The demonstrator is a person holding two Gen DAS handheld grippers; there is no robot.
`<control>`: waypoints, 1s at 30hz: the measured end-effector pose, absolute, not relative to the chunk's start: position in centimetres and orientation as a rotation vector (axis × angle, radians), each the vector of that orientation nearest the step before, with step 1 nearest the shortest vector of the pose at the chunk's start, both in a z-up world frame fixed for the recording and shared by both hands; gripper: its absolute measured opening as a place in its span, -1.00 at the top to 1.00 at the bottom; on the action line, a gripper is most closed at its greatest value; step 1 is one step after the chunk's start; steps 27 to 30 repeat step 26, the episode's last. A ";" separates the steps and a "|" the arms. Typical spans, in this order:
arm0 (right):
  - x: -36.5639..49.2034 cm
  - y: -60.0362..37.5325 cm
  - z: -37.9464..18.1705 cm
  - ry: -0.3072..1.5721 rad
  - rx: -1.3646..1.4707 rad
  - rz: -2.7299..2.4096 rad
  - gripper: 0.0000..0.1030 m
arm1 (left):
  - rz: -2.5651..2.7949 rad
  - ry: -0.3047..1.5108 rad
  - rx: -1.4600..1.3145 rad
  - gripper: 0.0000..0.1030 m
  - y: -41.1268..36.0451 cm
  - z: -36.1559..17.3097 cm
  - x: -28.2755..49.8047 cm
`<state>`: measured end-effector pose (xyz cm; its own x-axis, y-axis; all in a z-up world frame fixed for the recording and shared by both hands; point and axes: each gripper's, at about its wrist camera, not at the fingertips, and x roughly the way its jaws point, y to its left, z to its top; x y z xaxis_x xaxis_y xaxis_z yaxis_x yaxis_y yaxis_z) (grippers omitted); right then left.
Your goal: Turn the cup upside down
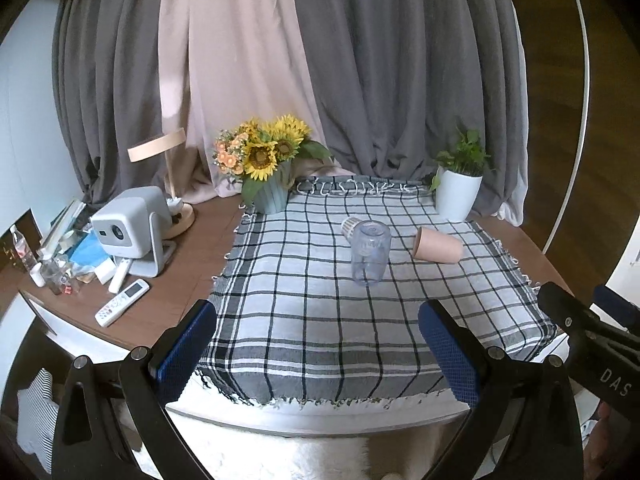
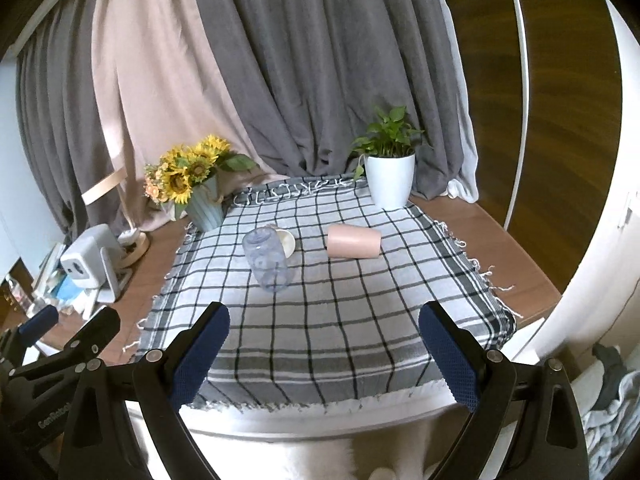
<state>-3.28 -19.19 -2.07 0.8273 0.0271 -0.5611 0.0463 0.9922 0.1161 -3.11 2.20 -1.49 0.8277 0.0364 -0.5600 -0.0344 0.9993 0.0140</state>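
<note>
Left gripper [image 1: 318, 344]: fingers [image 1: 188, 346] spread wide apart, holding nothing, positioned over the near edge of the checked cloth [image 1: 320, 320]. Right gripper [image 2: 324, 346]: fingers [image 2: 450, 354] likewise spread wide apart and holding nothing, over the same near edge.

Three cups sit mid-cloth, well ahead of both sets of fingers and touching neither. The clear plastic cup [image 1: 371, 253] stands with its closed end up, nearest the fingers. A cream cup [image 2: 287, 242] lies just behind it, partly hidden. The pink cup [image 1: 437, 245] lies on its side to the right, apart from the other two, mouth facing left.

At the far edge of the cloth: sunflower vase [image 1: 269, 194] on the left, potted plant [image 2: 390, 184] on the right. The wooden surface [image 1: 180, 280] to the left carries a projector [image 1: 130, 222] and a remote control [image 1: 122, 302].
</note>
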 end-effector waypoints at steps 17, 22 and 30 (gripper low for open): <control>-4.9 -19.1 -1.1 0.580 0.108 -0.019 -0.90 | 0.038 0.576 -0.010 -1.00 2.0 -0.6 -3.7; -4.8 -19.1 -1.1 0.583 0.108 -0.016 -0.91 | 0.035 0.574 -0.016 -1.00 2.1 -0.7 -3.8; -4.6 -19.1 -1.1 0.587 0.107 -0.010 -0.91 | 0.036 0.574 -0.015 -1.00 2.1 -0.7 -3.8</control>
